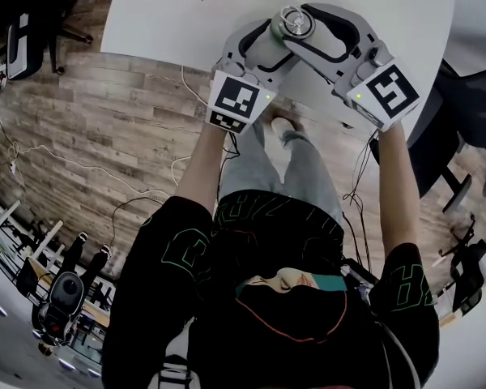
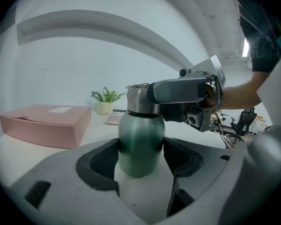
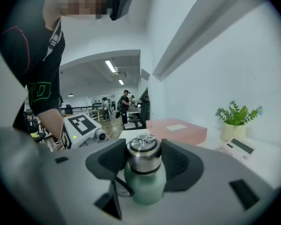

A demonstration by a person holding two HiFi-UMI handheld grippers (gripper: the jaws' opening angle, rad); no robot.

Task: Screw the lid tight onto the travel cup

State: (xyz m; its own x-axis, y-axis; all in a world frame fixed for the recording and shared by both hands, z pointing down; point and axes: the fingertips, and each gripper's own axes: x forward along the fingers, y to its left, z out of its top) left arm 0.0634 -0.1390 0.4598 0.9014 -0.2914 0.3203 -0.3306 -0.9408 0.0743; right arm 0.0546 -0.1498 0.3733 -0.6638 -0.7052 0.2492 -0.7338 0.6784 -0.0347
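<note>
The travel cup has a green body [image 2: 140, 144] and a steel lid [image 3: 143, 154] with a small ring handle on top. It stands upright on the white table [image 1: 170, 23]. My left gripper [image 2: 140, 157] is shut on the green body, one pad against each side. From the other side, my right gripper [image 3: 143, 161] reaches in higher up and is shut on the lid [image 2: 139, 100], its pads touching both sides. In the head view both grippers meet at the cup [image 1: 296, 23], the left gripper [image 1: 275, 45] from the left and the right gripper [image 1: 309, 29] from the right.
A pink flat box [image 2: 47, 123], a small potted plant [image 2: 105, 100] and a calculator [image 2: 114, 118] sit on the table behind the cup. Cables lie across the wood floor [image 1: 105, 168] to my left. An office chair [image 1: 470, 128] stands at the right.
</note>
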